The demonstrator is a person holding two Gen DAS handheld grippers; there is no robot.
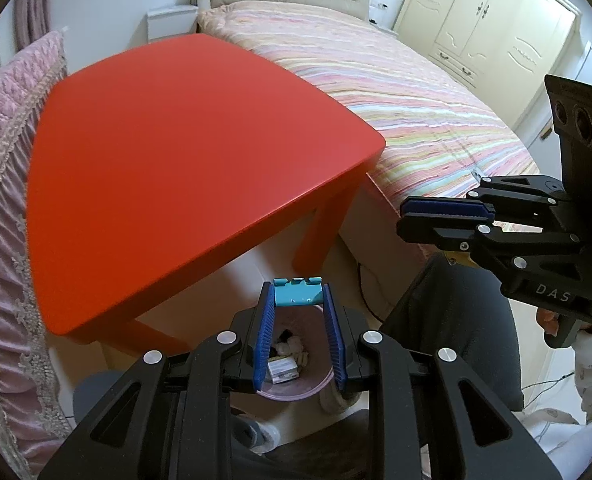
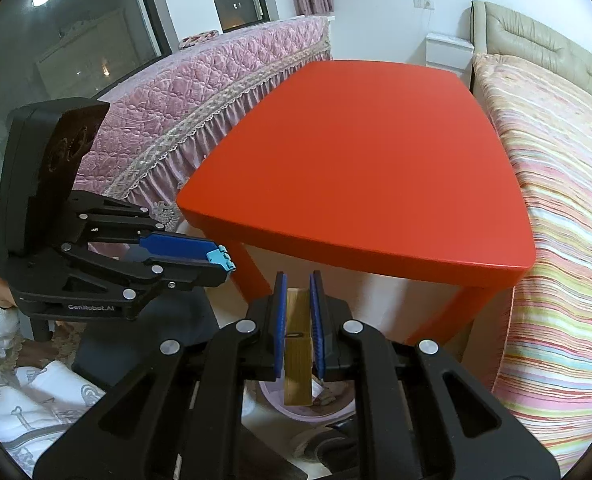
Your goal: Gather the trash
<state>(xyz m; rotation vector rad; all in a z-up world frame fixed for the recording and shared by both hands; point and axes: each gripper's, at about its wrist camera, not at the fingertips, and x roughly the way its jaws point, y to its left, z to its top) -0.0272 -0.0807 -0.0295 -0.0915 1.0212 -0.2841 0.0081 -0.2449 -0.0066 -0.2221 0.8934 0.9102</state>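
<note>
Hidden and cut-off parts around the bin

The pink trash bin point(image 1: 296, 390) is showing only in part, the left gripper point(image 1: 297, 300) covering its sides, and the scraps inside are staying too small to name. The wooden clothespin point(image 2: 297, 344) is hiding most of the bin's opening in the right wrist view, and the frame edge is cutting off the striped bed point(image 2: 555, 240).

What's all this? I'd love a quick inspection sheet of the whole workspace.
Surface: red table, top bare.
Job's things: pink bin on the floor holding scraps; light-blue clip; wooden clothespin.
Clutter: nothing seen.
Grippers: left gripper shut on the light-blue clip over the bin; right gripper shut on the wooden clothespin.
Cables: thin cable on the floor.
Surroundings: striped bed, pink quilted cover, cream wardrobe.
</note>
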